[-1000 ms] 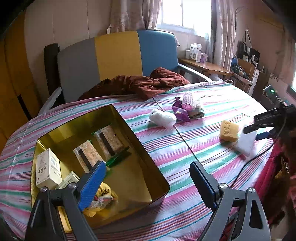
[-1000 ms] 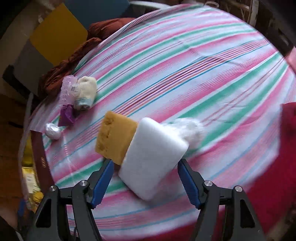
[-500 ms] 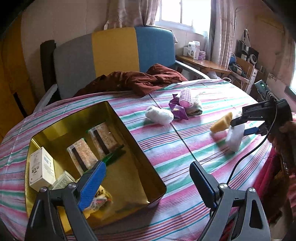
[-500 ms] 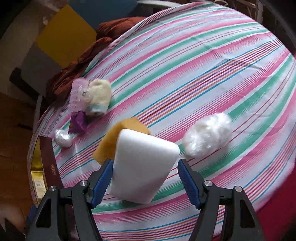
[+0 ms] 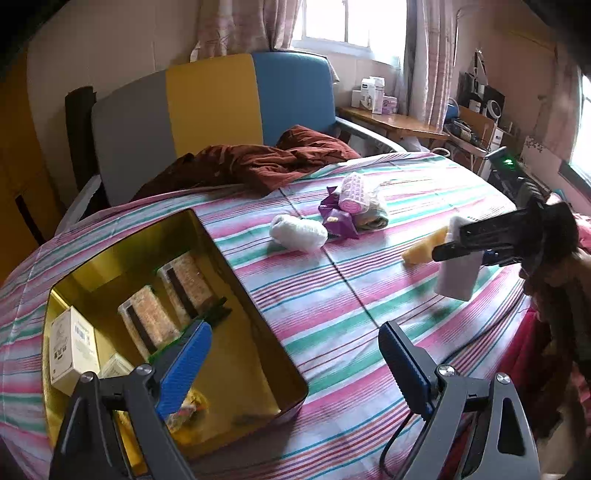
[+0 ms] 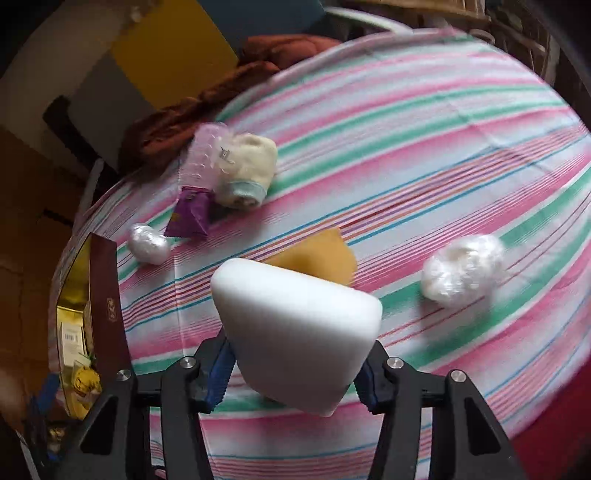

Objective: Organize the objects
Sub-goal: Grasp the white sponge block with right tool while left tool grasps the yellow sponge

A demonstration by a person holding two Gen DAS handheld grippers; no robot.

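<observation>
Right tool [image 6: 295,373] just closed, gripping white rectangular foam sponge [image 6: 299,332] above striped tabletop [image 6: 424,155]; left tool [image 5: 295,365] open, empty.

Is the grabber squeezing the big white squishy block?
Touching. In the right wrist view the right gripper has just closed its jaws onto both sides of the white foam sponge block, no gap showing; the left wrist view shows it lifted off the striped tablecloth.

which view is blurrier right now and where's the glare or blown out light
Right wrist view: motion blur smears the striped tablecloth and the plastic-wrapped ball; the white sponge in the right gripper stays fairly crisp. Left wrist view: mostly sharp, though the window is blown out and the gold tin mirrors its contents; fisheye bends the table edge in both.
</observation>
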